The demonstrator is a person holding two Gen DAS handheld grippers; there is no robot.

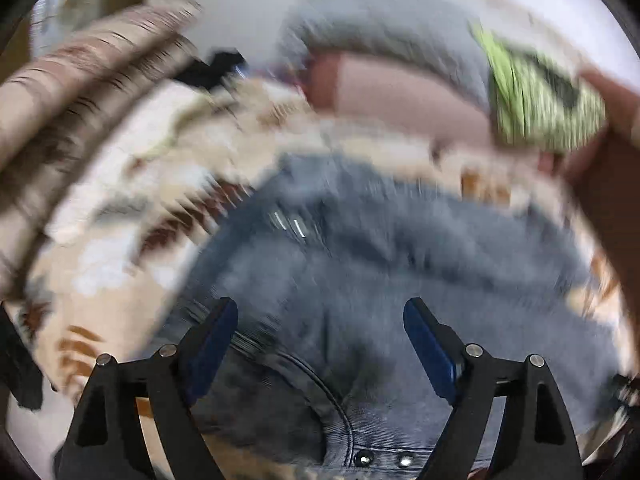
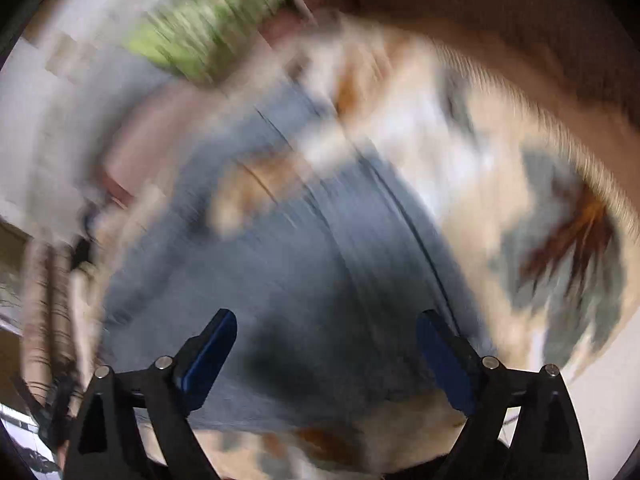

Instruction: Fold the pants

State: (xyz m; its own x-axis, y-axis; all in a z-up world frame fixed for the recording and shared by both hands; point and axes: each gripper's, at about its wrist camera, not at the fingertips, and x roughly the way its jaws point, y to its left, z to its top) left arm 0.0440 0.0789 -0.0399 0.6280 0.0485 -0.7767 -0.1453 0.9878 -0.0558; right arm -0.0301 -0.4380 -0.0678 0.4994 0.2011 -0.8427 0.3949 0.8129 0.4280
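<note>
Blue-grey denim pants point(image 1: 360, 264) lie on a patterned cream bedspread point(image 1: 120, 264). Both views are motion-blurred. In the left wrist view the waistband with two metal rivets point(image 1: 384, 459) sits at the bottom, and my left gripper point(image 1: 320, 316) hovers open above the pocket area, holding nothing. In the right wrist view the pants point(image 2: 280, 272) run away from the camera, seams slanting up to the left. My right gripper point(image 2: 326, 328) is open above the denim, empty.
A green patterned cushion point(image 1: 540, 92) and a pink pillow point(image 1: 400, 96) lie beyond the pants; the cushion also shows in the right wrist view point(image 2: 212, 20). A striped brown blanket point(image 1: 80, 92) is at the left. The bedspread point(image 2: 500, 200) has feather prints.
</note>
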